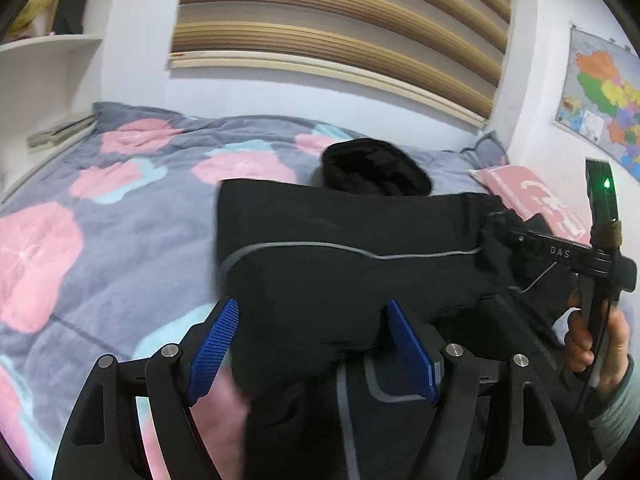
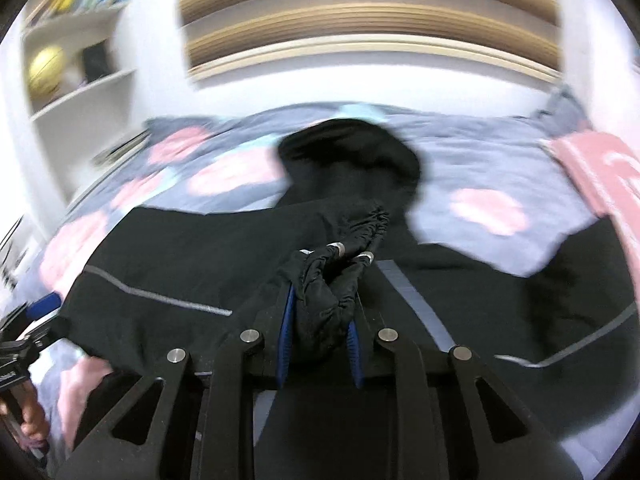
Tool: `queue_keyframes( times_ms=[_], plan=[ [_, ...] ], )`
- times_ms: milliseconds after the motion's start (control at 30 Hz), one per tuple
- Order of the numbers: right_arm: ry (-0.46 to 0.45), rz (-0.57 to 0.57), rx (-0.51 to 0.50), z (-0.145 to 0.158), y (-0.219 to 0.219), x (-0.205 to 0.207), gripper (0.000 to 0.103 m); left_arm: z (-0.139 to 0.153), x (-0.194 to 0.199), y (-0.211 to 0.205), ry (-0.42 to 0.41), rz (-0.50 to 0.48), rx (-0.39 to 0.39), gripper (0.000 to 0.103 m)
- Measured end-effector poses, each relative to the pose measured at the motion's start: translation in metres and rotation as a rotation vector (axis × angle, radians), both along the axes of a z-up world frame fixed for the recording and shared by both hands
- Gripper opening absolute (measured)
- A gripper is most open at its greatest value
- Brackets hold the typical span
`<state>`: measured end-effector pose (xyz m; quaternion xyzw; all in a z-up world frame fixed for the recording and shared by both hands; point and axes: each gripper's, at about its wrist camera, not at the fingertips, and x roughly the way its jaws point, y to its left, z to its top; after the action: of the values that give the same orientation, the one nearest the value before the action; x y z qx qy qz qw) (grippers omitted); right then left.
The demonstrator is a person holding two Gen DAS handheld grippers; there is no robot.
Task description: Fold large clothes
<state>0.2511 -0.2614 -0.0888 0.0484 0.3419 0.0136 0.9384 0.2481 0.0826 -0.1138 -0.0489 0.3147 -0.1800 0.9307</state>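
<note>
A large black garment with a thin grey stripe (image 1: 340,276) lies on the bed, partly folded; it also shows in the right wrist view (image 2: 168,264). My left gripper (image 1: 312,316) is open, its blue pads (image 1: 216,340) on either side of a fold of the black cloth. My right gripper (image 2: 320,320) is shut on a bunched, elasticated edge of the garment (image 2: 332,300) with metal cord tips. It shows from the side in the left wrist view (image 1: 496,232), lifting the cloth at the right.
A grey bedspread with pink flowers (image 1: 100,220) covers the bed. A dark bundle of cloth (image 1: 372,168) lies behind the garment. A pink pillow (image 1: 532,196) is at the right, white shelves (image 1: 44,60) at the left, a wall map (image 1: 604,96) at the right.
</note>
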Motion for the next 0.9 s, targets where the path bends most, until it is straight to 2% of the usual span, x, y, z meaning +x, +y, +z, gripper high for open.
queue_keyframes(
  times_ms=[100, 200, 300, 433, 500, 567, 600, 700, 767, 833, 900],
  plan=[
    [-0.003, -0.093, -0.006, 0.001, -0.052, -0.007, 0.026, -0.001, 0.011, -0.023, 0.017, -0.033, -0.025, 0.078],
    [0.039, -0.156, 0.001, -0.013, -0.099, -0.008, 0.026, -0.015, 0.029, -0.048, 0.075, -0.059, -0.023, 0.078],
    [0.125, -0.19, 0.005, -0.048, -0.126, -0.005, 0.026, -0.044, 0.048, -0.075, 0.151, -0.043, 0.061, 0.078],
    [0.251, -0.211, 0.048, -0.108, -0.144, -0.004, 0.026, -0.104, 0.073, -0.096, 0.298, -0.007, 0.172, 0.078],
    [0.278, -0.217, 0.055, -0.124, -0.147, -0.005, 0.034, -0.115, 0.07, -0.1, 0.263, -0.002, 0.204, 0.078],
    [0.282, -0.243, 0.053, -0.123, -0.151, -0.008, 0.053, -0.115, 0.066, -0.101, 0.232, 0.001, 0.216, 0.078],
    [0.284, -0.264, 0.054, -0.119, -0.152, -0.011, 0.056, -0.116, 0.064, -0.1, 0.223, 0.0, 0.208, 0.078],
    [0.166, -0.268, 0.069, -0.081, -0.148, -0.031, 0.059, -0.116, 0.063, -0.093, 0.207, -0.003, 0.169, 0.078],
    [0.088, -0.231, 0.011, -0.055, -0.13, -0.04, 0.067, -0.115, 0.062, -0.092, 0.203, -0.002, 0.166, 0.078],
    [0.065, -0.191, -0.045, -0.042, -0.112, -0.037, 0.069, -0.116, 0.06, -0.091, 0.197, -0.001, 0.172, 0.078],
    [0.092, -0.147, -0.075, -0.045, -0.095, -0.023, 0.069, -0.115, 0.061, -0.093, 0.194, -0.001, 0.17, 0.078]
  ],
)
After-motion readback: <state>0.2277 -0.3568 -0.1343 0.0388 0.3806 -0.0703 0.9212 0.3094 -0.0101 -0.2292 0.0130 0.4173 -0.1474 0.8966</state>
